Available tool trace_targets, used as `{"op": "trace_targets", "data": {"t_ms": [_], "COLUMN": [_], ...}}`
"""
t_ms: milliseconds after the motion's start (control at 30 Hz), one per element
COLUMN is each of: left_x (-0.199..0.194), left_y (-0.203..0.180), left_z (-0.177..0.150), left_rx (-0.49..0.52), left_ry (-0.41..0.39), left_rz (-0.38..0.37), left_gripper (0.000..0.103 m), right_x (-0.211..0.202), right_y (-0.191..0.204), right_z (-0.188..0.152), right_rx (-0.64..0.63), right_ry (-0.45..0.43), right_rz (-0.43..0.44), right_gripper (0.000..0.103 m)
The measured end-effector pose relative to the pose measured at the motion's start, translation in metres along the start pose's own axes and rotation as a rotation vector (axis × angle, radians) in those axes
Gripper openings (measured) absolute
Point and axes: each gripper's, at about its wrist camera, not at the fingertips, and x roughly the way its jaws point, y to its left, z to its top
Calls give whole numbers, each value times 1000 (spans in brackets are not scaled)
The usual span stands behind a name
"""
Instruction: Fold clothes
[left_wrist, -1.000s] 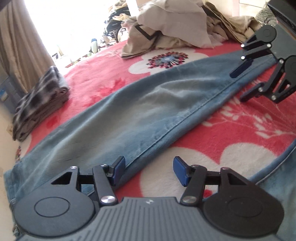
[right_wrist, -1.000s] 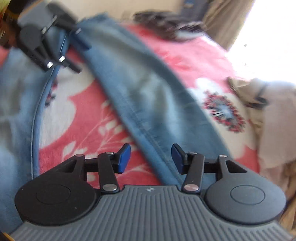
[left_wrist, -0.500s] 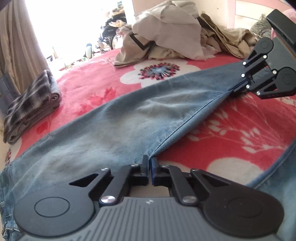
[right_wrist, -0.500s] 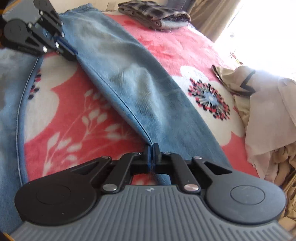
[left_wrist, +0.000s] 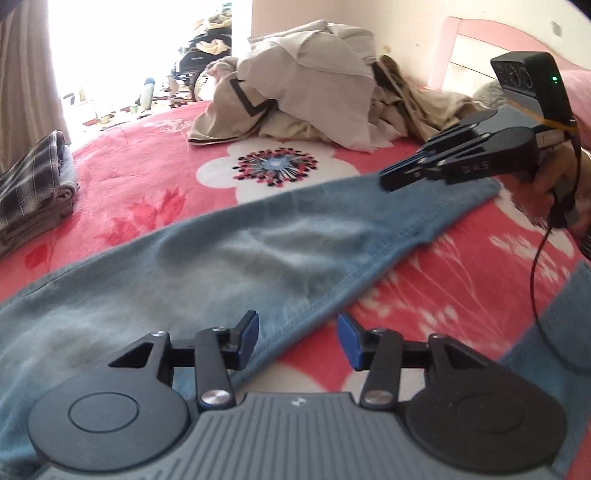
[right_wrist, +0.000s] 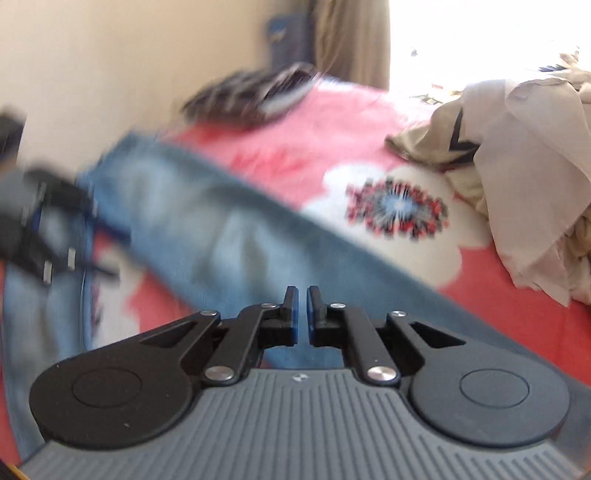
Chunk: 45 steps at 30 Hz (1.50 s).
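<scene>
A blue jeans leg (left_wrist: 258, 258) lies stretched across the red flowered blanket (left_wrist: 147, 177). My left gripper (left_wrist: 297, 339) hovers over its near seam. Its jaws are opening, and the seam runs beneath the gap with no pad pressing it. In the blurred right wrist view this gripper (right_wrist: 103, 240) shows at the left edge. My right gripper (right_wrist: 303, 314) hangs above the jeans (right_wrist: 221, 229), nearly shut. Its jaws are opening to a thin slit, and I see no cloth in them. Held by a hand (left_wrist: 554, 173), it (left_wrist: 386, 181) points over the leg's far end.
A heap of beige and white clothes (left_wrist: 314, 85) lies at the head of the bed by the pink headboard (left_wrist: 480, 40). A folded plaid garment (left_wrist: 29, 192) rests at the left edge. The jeans' other leg (left_wrist: 569, 306) lies at the right.
Both grippers closed on the jeans seam half a second ago. Since then the left has spread open and risen. The right has lifted off the seam and rolled.
</scene>
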Motion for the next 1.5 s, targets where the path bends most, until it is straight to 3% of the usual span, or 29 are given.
{"op": "trace_targets", "data": {"t_ms": [133, 233, 333, 467, 600, 667, 700, 833, 1000, 1100, 1267, 1500], "left_x": [40, 44, 41, 42, 41, 37, 32, -3, -83, -140, -198, -205], "left_y": [4, 6, 6, 6, 5, 5, 6, 17, 40, 56, 73, 86], "left_z": [7, 1, -2, -1, 2, 4, 4, 4, 6, 1, -32, -106], "left_rx": [-87, -116, -97, -97, -98, -95, -98, -141, -193, -245, -337, -525], "left_ry": [60, 54, 63, 71, 89, 101, 101, 93, 61, 39, 59, 119], "left_rz": [53, 63, 63, 69, 85, 102, 116, 177, 280, 342, 421, 428], "left_gripper": [48, 50, 52, 53, 54, 54, 54, 54, 54, 56, 57, 57], "right_x": [61, 84, 55, -1, -47, -60, -63, -70, -79, -80, -72, -55], "right_y": [-1, -17, -70, -151, -196, -193, -180, -119, -47, -14, 41, 91], "right_z": [14, 0, -30, -78, -112, -117, -112, -73, -24, -7, -5, -66], "right_rx": [91, 144, 286, 465, 677, 745, 712, 575, 514, 550, 525, 500], "right_ry": [7, 46, -14, -68, -94, -144, -172, -301, -398, -413, -346, -151], "right_rz": [47, -59, -131, -371, -759, -790, -790, -644, -344, -141, 74, 91], "right_gripper": [5, 3, 2, 0, 4, 7, 7, 7, 13, 15, 17, 18]}}
